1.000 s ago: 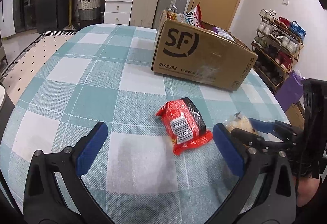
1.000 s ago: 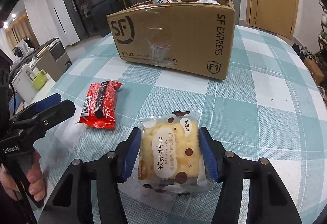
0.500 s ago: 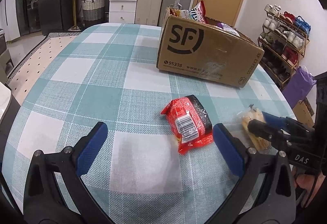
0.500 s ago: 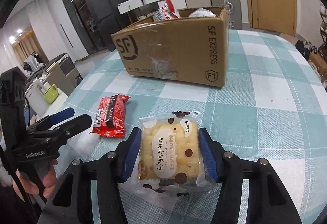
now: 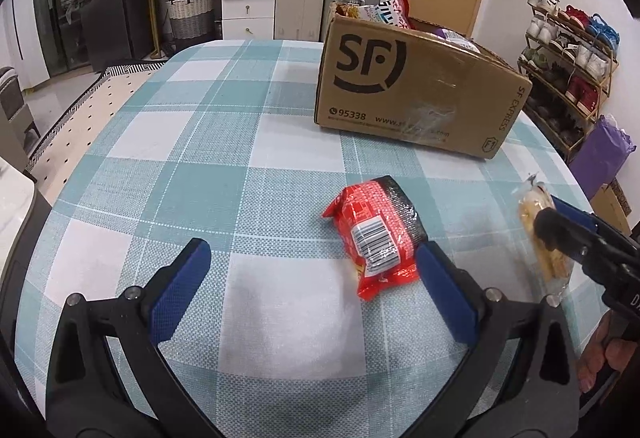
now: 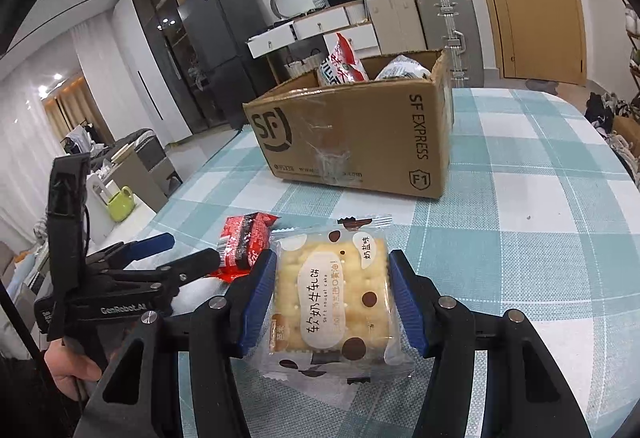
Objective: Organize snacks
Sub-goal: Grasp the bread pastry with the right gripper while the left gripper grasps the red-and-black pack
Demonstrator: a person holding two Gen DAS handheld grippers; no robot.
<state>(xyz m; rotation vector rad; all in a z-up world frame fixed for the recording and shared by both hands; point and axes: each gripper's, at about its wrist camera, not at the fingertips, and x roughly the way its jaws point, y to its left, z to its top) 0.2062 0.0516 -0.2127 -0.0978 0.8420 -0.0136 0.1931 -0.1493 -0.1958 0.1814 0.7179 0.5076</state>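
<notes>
My right gripper (image 6: 332,298) is shut on a clear-wrapped nougat cracker packet (image 6: 332,290), held up off the checked tablecloth; the left wrist view shows that packet (image 5: 540,234) edge-on at the right. A red and black snack packet (image 5: 376,234) lies on the table, barcode up, just inside the right finger of my left gripper (image 5: 308,278), which is open and low over the cloth. From the right wrist view the red packet (image 6: 244,246) sits beside the left gripper (image 6: 176,254). Further back stands an open brown cardboard box (image 6: 360,142) holding several snack bags.
The box (image 5: 416,94) sits at the table's far right side. The table's rounded edge (image 5: 60,206) curves close on the left. Past the far end are white drawers, suitcases and a door; a shoe rack (image 5: 568,62) stands at the right.
My right gripper has lifted and tilted up with the cracker packet, toward the box. The left gripper has edged nearer the red packet, which now lies by its right finger.
</notes>
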